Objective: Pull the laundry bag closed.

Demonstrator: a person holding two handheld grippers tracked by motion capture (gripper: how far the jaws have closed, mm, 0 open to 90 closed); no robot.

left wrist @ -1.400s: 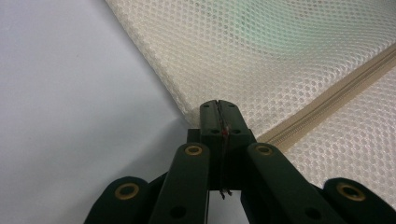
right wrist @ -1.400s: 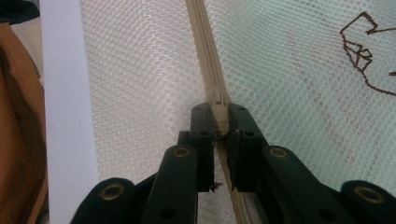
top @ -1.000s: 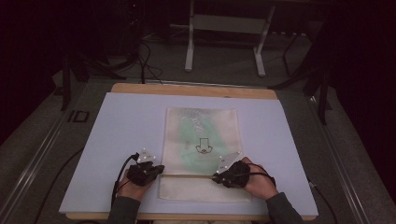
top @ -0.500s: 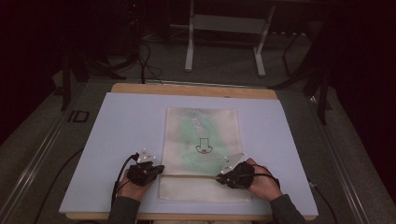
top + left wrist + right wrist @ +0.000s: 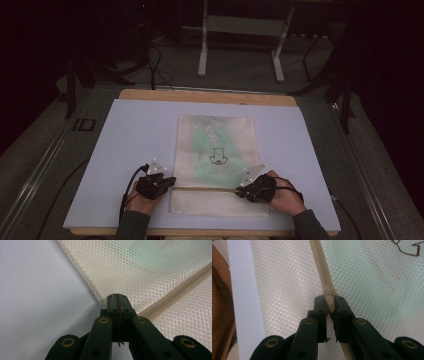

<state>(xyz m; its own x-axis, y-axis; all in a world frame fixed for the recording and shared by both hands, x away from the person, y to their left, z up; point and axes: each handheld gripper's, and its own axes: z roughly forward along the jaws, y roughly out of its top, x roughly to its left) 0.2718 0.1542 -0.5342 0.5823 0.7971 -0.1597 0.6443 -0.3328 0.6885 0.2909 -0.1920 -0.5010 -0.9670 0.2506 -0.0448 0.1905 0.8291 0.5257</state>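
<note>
Mesh laundry bag (image 5: 217, 165): flat, mid-mat; your left gripper (image 5: 117, 298) clamps its corner edge; right gripper (image 5: 329, 305), pinching the zipper pull (image 5: 328, 298), has crept slightly inward; zip barely begun.

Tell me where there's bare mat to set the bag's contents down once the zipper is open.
The white mat is bare left of the mesh bag, from its far edge down to the left gripper. Right of the bag a similar strip runs down to the right gripper. A narrower band lies beyond the bag's far edge. It is crowded along the zipper, between both hands.
</note>
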